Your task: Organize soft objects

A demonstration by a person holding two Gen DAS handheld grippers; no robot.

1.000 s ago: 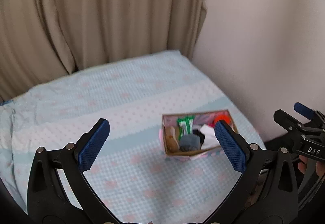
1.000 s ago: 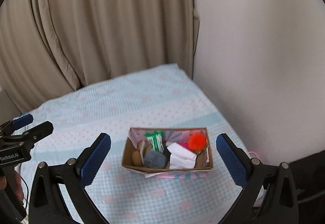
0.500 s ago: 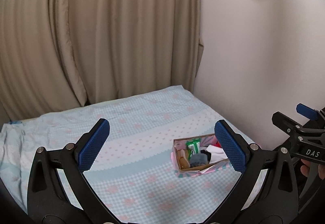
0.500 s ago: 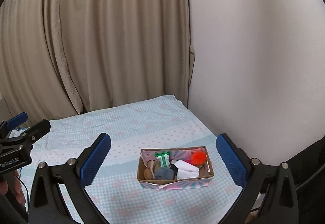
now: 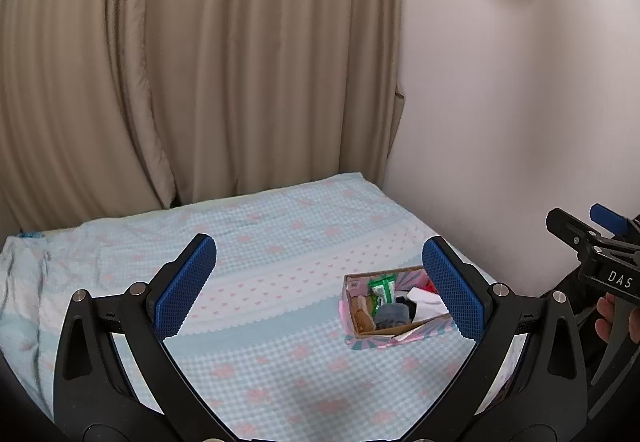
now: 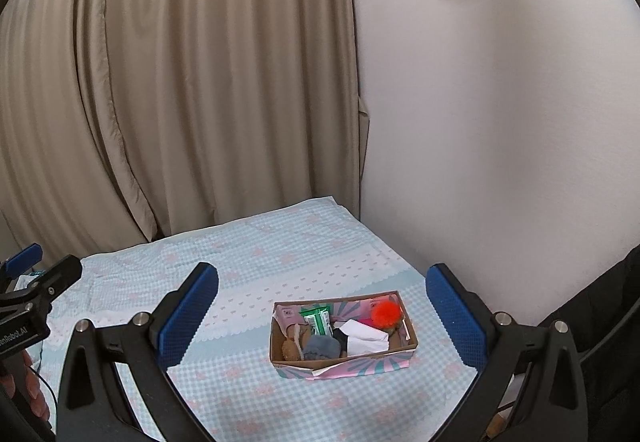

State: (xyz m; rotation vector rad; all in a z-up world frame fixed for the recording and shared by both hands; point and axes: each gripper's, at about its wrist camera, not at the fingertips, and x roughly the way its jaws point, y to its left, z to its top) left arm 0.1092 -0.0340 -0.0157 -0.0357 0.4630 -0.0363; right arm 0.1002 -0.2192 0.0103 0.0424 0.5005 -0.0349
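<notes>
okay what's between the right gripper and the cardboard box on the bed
Only bare checked bedsheet lies between the open right gripper and the cardboard box, shown in the right wrist view.

A cardboard box (image 6: 343,338) sits on the bedspread (image 6: 248,266), open fabric all around it; a wall (image 6: 500,145) stands seemingly near its right.

cardboard box (image 6: 412,341) | open-topped, on bedsheet | holds orange pompom (image 6: 385,314), grey sock (image 6: 320,346), green packet (image 6: 319,323)
</notes>
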